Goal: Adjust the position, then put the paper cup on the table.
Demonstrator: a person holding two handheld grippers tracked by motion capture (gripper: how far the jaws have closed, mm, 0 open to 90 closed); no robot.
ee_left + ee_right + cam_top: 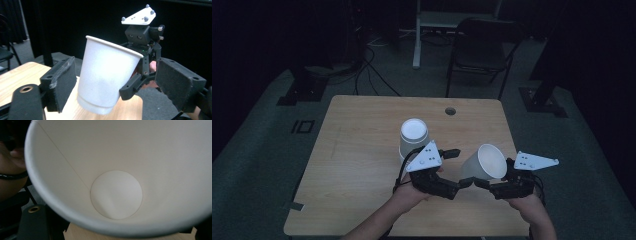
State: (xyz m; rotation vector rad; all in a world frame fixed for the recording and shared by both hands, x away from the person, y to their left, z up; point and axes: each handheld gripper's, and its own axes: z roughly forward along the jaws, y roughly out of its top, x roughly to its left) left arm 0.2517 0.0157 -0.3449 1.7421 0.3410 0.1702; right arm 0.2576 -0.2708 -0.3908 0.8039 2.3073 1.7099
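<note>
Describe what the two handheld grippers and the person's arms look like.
Both the left gripper and right gripper are black, blocky frames, each topped by a pale three-cornered plate with small studs. The jaws carry dark pads. Black cables trail near the wrists. The forearms are bare, with no sleeves showing.

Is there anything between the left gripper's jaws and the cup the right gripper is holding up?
Nothing visible. In the left gripper view the tilted paper cup sits directly in the gap between the open jaws of the left gripper, with bare air on both sides. The right gripper grips its far rim. The second cup stands apart on the table.

Two paper cups, two hand-held grippers, one table.
</note>
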